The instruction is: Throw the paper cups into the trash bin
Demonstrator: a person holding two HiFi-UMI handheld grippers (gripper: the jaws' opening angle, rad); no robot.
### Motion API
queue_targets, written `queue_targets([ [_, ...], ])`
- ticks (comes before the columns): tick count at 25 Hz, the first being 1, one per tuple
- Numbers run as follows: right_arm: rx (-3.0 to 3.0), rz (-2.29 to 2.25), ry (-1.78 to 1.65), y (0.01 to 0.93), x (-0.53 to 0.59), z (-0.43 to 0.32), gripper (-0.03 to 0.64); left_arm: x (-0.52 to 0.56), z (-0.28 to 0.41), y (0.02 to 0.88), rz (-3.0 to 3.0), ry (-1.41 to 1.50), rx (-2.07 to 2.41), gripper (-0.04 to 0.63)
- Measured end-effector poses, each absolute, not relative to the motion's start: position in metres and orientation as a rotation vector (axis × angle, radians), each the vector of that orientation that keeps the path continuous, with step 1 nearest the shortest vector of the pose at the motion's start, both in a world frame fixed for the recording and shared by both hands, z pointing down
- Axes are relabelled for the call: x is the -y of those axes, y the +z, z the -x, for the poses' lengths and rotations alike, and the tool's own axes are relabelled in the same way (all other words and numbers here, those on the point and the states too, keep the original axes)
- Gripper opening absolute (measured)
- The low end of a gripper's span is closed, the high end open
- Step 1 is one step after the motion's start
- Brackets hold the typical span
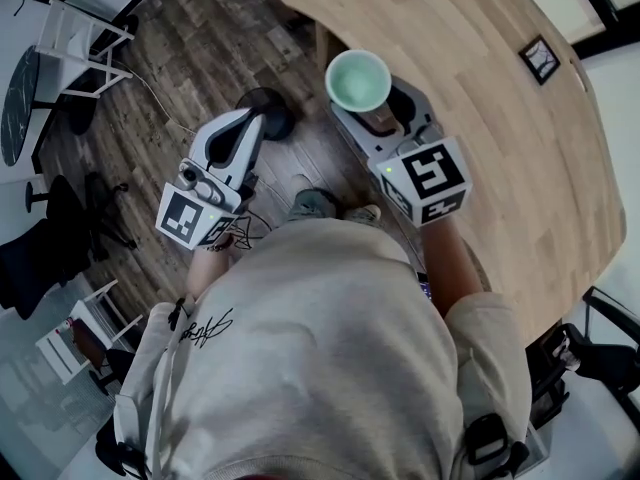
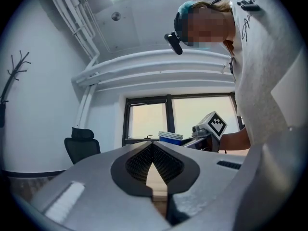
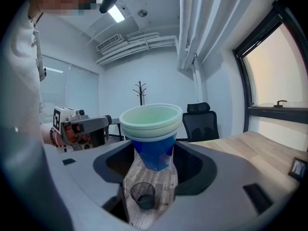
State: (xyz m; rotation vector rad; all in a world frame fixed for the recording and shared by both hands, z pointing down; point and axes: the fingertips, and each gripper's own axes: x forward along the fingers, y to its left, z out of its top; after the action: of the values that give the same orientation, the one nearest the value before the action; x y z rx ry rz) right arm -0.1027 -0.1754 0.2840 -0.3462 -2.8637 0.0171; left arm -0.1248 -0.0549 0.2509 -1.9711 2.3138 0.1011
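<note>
Right gripper (image 3: 153,154) clamped on stacked paper cups (image 3: 151,129), held well above trash bin (image 3: 143,195) on floor. Left gripper (image 2: 153,147) jaws together, empty. Risk: released from here, the light cups might separate, missing the small bin

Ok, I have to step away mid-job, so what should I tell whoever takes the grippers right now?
Left gripper: jaws together, empty.
Right gripper: clamped on the stacked paper cups, upright, above the floor.
Trash bin: black mesh, on the floor below the cups.
Done: cups picked up.
Left: lower them over the bin and release.
</note>
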Motion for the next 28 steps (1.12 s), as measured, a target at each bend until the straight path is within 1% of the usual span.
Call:
queue_targets([
  [18,2.853,0.510,0.012,0.290,0.100,0.220,0.258,-0.027,0.233,0.258,1.802,0.100,-2.432,0.003],
  [28,2.844,0.600,0.044,0.301,0.050,0.271,0.258,-0.072,0.273,0.271,1.745,0.090,-2.482,0.003],
])
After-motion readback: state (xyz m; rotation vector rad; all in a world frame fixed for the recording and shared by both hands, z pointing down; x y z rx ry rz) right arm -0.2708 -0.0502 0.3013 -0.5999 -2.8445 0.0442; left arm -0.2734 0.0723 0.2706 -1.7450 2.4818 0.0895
